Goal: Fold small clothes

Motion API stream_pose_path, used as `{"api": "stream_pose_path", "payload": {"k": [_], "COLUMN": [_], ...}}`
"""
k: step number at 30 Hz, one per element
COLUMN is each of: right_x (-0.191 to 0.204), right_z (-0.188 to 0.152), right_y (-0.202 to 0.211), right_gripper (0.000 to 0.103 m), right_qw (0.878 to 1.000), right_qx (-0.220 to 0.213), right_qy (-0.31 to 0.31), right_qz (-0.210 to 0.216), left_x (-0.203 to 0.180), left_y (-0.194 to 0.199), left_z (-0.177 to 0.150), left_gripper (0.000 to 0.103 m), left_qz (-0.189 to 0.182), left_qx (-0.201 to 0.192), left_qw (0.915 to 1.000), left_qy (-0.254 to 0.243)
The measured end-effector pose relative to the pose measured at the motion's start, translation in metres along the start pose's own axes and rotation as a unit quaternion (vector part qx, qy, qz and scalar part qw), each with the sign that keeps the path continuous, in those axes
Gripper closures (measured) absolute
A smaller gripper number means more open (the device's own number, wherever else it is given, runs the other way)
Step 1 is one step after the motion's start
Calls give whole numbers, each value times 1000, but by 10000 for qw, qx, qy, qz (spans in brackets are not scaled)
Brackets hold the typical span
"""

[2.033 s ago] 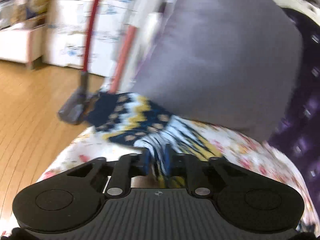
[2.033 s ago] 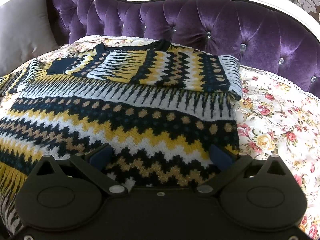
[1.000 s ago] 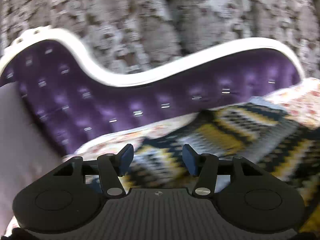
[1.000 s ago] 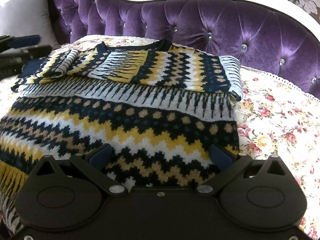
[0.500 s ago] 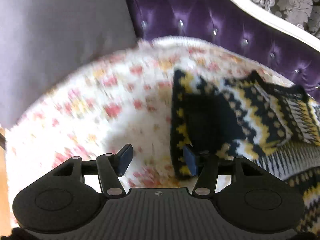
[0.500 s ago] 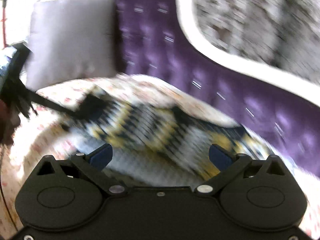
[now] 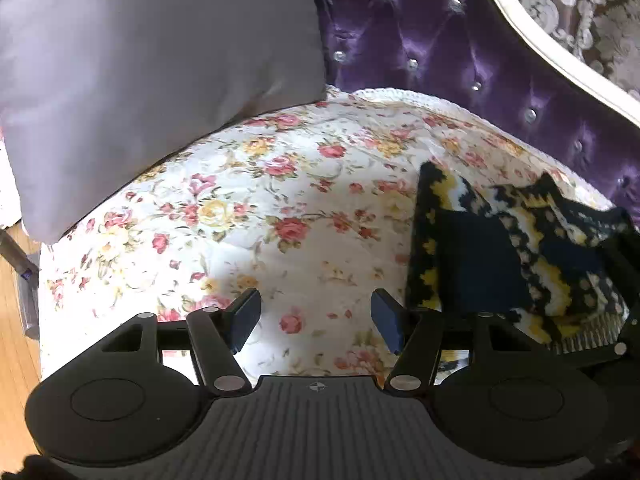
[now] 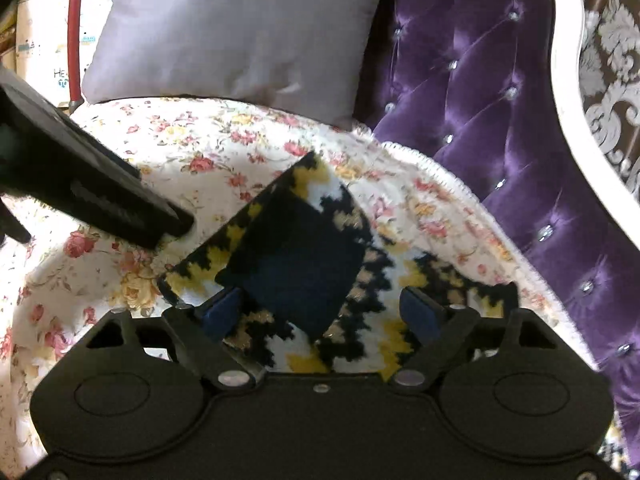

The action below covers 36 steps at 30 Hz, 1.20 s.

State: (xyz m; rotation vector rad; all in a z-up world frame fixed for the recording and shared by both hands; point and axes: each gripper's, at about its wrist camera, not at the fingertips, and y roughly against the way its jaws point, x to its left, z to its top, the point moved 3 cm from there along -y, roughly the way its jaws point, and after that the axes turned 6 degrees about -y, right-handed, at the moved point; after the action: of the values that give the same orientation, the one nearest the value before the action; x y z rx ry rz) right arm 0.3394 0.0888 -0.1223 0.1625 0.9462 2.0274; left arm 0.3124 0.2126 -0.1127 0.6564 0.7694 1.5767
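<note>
A navy, yellow and white patterned knit sweater [image 7: 500, 256] lies on the floral bed cover [image 7: 260, 208], its sleeve end with a navy cuff [image 8: 304, 268] folded over the body. My left gripper [image 7: 316, 318] is open and empty, hovering over bare cover just left of the sleeve. My right gripper [image 8: 324, 312] is open, its jaws wide apart over the sleeve end, with the cuff between them. The left gripper shows as a black bar in the right wrist view [image 8: 100, 196].
A grey cushion [image 7: 160, 60] leans at the back left. A tufted purple headboard [image 7: 460, 48] with a white frame runs behind the bed. Wooden floor [image 7: 12, 344] lies past the bed's left edge. White boxes and a red pole [image 8: 74, 20] stand beyond.
My left gripper let go of the sleeve and drew back left off it. My right gripper swung left from the sweater's hem to the folded sleeve end.
</note>
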Motion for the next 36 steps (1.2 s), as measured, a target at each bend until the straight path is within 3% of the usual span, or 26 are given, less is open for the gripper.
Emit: {"api": "stream_pose_path", "payload": {"k": [9, 12, 18, 23, 31, 36], "right_x": [-5, -11, -54, -113, -200, -201], "right_z": [4, 6, 8, -11, -85, -100], "right_y": [-1, 3, 30, 63, 78, 84], "right_gripper": [64, 71, 74, 74, 73, 74], "right_qw": [9977, 9961, 9789, 9528, 9108, 9057], "right_qx": [-61, -164, -578, -804, -369, -408], "right_qy": [-503, -746, -1855, -2890, -4102, -4207], "right_qz": [443, 438, 637, 462, -279, -334], "left_x": [-21, -20, -18, -21, -37, -43], "left_y": [-2, -1, -3, -2, -4, -4], "left_z": [-1, 1, -1, -1, -3, -2], "left_gripper": [44, 44, 44, 44, 44, 44], "left_qz": [-313, -352, -343, -376, -479, -476], "left_qx": [31, -32, 24, 6, 10, -26], "left_qw": [9994, 9993, 9994, 9992, 9983, 9980], "left_qy": [-171, -90, -107, -118, -337, -426]}}
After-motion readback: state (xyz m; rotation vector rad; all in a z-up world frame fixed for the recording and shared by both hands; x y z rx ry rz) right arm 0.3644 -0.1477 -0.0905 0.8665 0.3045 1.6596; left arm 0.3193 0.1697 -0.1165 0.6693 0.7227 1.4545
